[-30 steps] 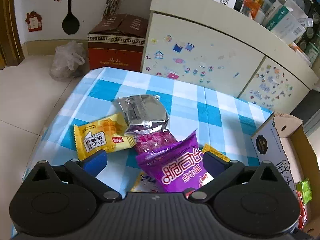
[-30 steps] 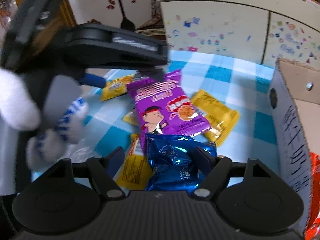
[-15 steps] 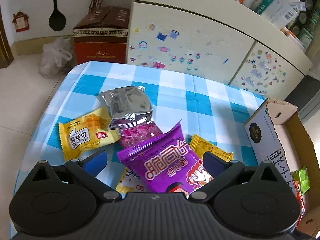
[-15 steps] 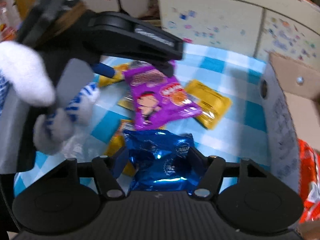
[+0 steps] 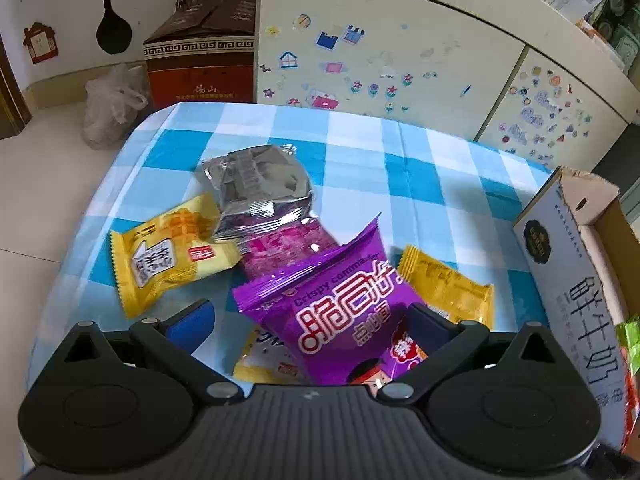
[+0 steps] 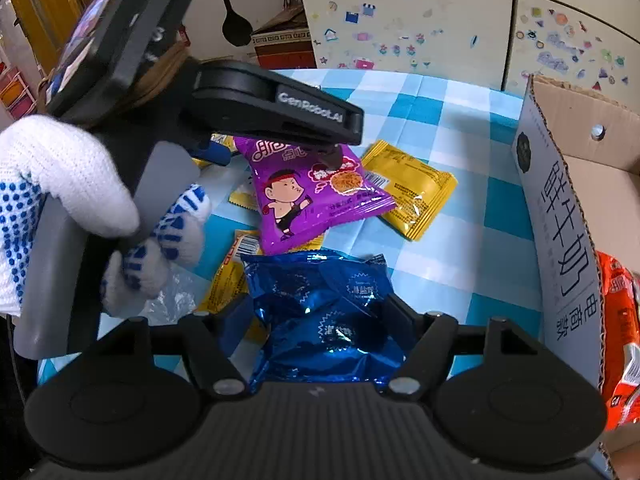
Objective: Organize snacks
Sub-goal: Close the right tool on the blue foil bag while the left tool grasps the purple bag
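Now right tool (image 6: 320,320) reopening around blue packet (image 6: 320,320) — cardboard box (image 6: 560,200) nearer

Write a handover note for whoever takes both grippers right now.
Left gripper: open, down over the purple packet, which lies between its fingers ungripped.
Right gripper: jaws have just been opening; the blue foil packet is between them, pads against its sides.
On the checked cloth: silver packet, two yellow packets, plus more partly hidden under the pile.
Done: the cardboard box on the right already holds orange packets.
Left: move the blue, the purple and the rest into the box.
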Action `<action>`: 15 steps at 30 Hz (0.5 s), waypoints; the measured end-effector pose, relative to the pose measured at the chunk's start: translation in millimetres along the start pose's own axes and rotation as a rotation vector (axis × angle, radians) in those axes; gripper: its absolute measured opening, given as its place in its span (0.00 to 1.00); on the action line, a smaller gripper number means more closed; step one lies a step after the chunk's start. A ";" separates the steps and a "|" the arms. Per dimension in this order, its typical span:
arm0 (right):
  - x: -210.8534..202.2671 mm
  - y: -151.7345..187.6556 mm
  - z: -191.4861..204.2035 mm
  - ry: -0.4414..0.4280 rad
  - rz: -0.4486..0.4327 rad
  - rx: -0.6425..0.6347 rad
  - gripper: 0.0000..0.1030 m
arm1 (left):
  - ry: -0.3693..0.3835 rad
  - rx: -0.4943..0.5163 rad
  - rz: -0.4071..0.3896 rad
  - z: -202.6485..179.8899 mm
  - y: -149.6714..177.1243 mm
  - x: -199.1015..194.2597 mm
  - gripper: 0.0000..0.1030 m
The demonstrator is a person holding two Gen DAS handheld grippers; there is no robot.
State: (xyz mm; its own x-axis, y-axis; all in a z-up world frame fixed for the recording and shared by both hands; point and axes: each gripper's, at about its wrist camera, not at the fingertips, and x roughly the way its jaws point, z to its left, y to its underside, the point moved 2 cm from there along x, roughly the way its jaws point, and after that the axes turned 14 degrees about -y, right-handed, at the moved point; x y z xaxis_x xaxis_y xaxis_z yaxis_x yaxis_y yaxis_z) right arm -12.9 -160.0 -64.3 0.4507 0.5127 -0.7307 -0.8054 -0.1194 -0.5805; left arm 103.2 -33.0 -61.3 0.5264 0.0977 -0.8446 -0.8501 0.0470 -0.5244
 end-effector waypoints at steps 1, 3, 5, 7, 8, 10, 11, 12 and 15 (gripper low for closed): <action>-0.3 -0.6 -0.5 -0.002 0.005 0.000 0.71 | -0.007 0.006 0.005 2.0 0.7 -0.7 1.00; -1.5 -1.6 -2.5 0.000 0.015 0.010 0.70 | -0.026 0.024 0.021 6.9 2.2 -2.7 1.00; -2.7 -2.3 -5.8 0.004 0.018 0.022 0.70 | -0.040 0.062 0.027 10.9 4.6 -4.4 1.00; -4.0 -2.2 -8.8 0.013 0.021 0.031 0.70 | -0.062 0.085 0.031 15.6 6.6 -6.2 1.00; -4.8 -2.4 -9.8 0.012 0.021 0.035 0.70 | -0.071 0.090 0.035 18.0 7.0 -7.3 1.00; -6.4 -2.3 -9.9 0.005 0.022 0.039 0.70 | -0.077 0.081 0.041 22.3 6.7 -9.5 1.00; -6.7 -2.3 -9.4 0.003 0.024 0.038 0.70 | -0.073 0.065 0.043 23.8 6.6 -10.3 1.00; -6.7 -2.5 -9.0 0.005 0.025 0.035 0.70 | -0.061 0.051 0.049 24.1 6.5 -10.6 1.00; -7.5 -2.3 -7.7 0.004 0.027 0.031 0.71 | -0.027 0.030 0.069 18.6 6.9 -9.1 1.00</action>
State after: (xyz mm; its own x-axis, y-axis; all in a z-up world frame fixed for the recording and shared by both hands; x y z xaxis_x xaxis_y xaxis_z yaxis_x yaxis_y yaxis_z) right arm -11.5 -170.1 -60.4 0.4303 0.5059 -0.7476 -0.8289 -0.1066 -0.5492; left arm 92.3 -15.1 -55.2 0.4666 0.1284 -0.8751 -0.8845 0.0694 -0.4614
